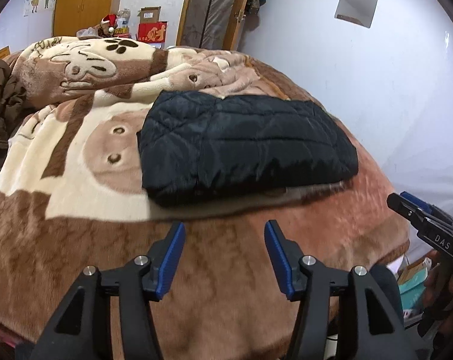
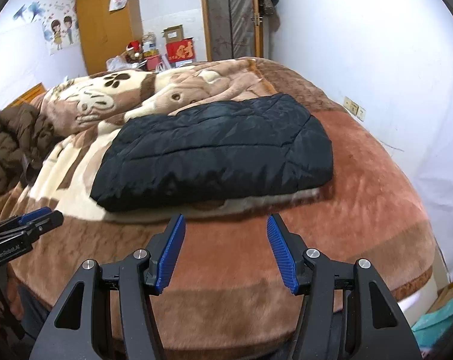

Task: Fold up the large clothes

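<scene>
A black quilted jacket [image 1: 244, 147] lies folded into a flat rectangle on the bed, also seen as the jacket [image 2: 217, 153] in the right wrist view. My left gripper [image 1: 225, 228] is open, its blue pads apart with nothing between them, a short way in front of the jacket's near edge. My right gripper [image 2: 226, 220] is open too and holds nothing, likewise just short of the jacket. The right gripper [image 1: 406, 207] shows at the right edge of the left wrist view, and the left gripper [image 2: 43, 216] at the left edge of the right wrist view.
A brown and cream plush blanket [image 1: 76, 138] covers the bed. A brown puffy coat [image 2: 19, 138] is heaped at the left. Boxes [image 2: 181, 49] and a wooden wardrobe [image 2: 106, 21] stand beyond the bed. A white wall [image 2: 361, 60] runs along the right side.
</scene>
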The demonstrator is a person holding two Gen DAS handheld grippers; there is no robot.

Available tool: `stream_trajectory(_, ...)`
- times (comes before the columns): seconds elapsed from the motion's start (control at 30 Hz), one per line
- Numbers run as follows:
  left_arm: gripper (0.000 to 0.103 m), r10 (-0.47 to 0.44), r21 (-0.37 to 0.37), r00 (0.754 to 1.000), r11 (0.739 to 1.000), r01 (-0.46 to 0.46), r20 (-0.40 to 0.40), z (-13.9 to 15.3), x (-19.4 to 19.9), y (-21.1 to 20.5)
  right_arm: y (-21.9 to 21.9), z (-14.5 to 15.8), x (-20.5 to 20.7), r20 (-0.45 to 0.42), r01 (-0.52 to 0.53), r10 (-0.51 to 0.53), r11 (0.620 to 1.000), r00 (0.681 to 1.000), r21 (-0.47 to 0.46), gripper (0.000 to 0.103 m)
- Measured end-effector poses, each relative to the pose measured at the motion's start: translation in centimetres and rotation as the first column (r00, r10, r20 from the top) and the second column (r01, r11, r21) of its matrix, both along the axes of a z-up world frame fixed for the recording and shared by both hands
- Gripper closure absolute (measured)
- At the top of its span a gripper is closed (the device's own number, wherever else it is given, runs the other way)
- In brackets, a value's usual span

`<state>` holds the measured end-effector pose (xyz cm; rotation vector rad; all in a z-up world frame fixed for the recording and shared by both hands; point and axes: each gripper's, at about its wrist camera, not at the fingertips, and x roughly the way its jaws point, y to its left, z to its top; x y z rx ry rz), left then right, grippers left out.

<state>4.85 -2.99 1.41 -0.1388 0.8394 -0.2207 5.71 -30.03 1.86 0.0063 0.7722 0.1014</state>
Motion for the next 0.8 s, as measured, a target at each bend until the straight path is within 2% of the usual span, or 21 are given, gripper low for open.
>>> stream_trajectory(0.23,0.039,-0.032,0.029,0.999,0.999,0.032,-0.02,-0.1,-2.3,-0.9,0.9,0.1,-2.3,-0.004,0.001,-0.001,1.0,1.0,-0.031,0.046)
stream_trajectory(0.53,0.038,-0.028,0.066,0.999,0.997,0.029,-0.025,0.0,-2.4,-1.7,0.8,0.2,-2.4,-0.005,0.0,0.0,0.999,1.0,-0.046,0.046)
stream_trajectory(0.8,0.039,-0.027,0.059,0.999,0.998,0.028,-0.017,0.2,-2.6,-1.9,0.6,0.3,-2.5,-0.018,-0.002,0.001,0.999,1.0,-0.048,0.046)
